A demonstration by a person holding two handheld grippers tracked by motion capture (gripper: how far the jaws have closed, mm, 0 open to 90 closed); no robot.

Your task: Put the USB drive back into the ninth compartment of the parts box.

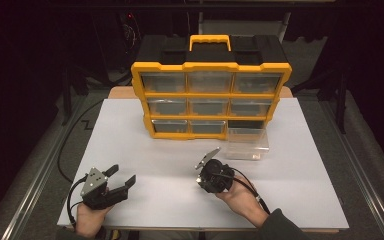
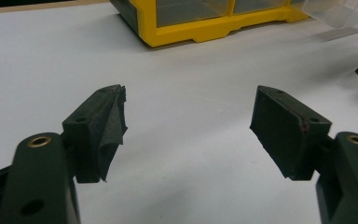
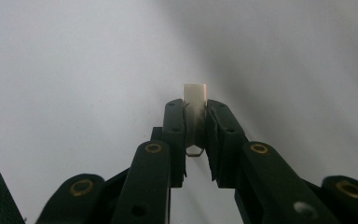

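Note:
A yellow and black organizer (image 1: 210, 95) with clear drawers stands at the back of the white table (image 1: 145, 150); its bottom right slot is empty. One clear drawer (image 1: 248, 143) lies on the table in front of that slot. My right gripper (image 1: 215, 176) hangs over the table left of the drawer and points down. In the right gripper view it (image 3: 196, 109) is shut on a small flat white piece (image 3: 195, 93) with a thin wire loop at its lower end. My left gripper (image 1: 122, 175) rests at the front left, open and holding nothing (image 2: 189, 116).
The organizer's yellow base (image 2: 205, 28) and the clear drawer (image 2: 340, 11) lie ahead of the left gripper. A black cable (image 1: 72, 135) runs along the table's left side. Metal rails (image 1: 360, 170) border both sides of the table.

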